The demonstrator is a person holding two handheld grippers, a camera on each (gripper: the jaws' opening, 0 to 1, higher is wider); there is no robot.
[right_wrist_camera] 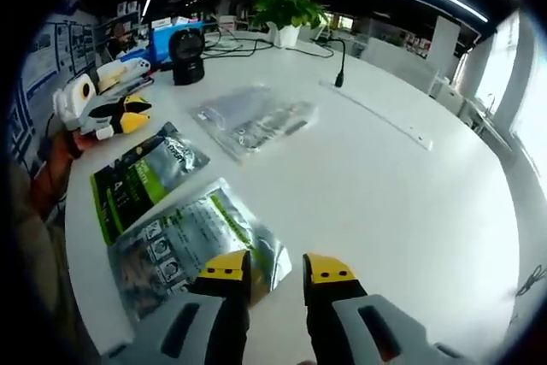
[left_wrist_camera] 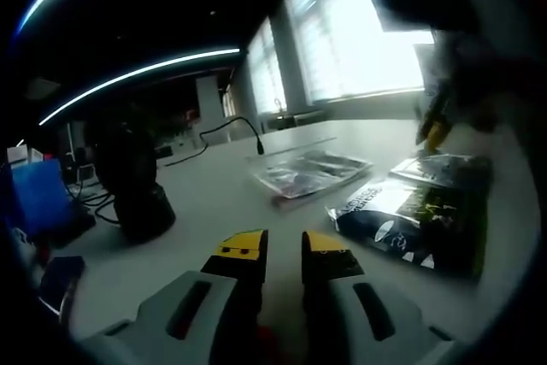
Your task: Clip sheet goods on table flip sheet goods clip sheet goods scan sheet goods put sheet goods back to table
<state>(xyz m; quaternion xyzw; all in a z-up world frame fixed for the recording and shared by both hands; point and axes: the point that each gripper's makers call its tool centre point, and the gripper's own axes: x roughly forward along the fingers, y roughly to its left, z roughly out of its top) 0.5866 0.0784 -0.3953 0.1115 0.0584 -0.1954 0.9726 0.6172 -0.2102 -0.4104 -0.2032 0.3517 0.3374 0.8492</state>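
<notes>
Right hand-held gripper (right_wrist_camera: 278, 273) w/ jaws slightly apart, empty, just above edge of silver sheet pack (right_wrist_camera: 192, 241) on bench (right_wrist_camera: 385, 185). Left hand-held gripper (left_wrist_camera: 282, 250) also parted, empty. Step: first clip, prob. not yet made. Next: close on pack edge.

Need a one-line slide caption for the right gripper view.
Right gripper, jaws apart, hovers beside a silver packet on the white table; green packet, clear packet, left gripper beyond.

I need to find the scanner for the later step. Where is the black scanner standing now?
In the right gripper view the black scanner stands upright at the far left of the white table, beyond the clear packet, near the potted plant.
</notes>
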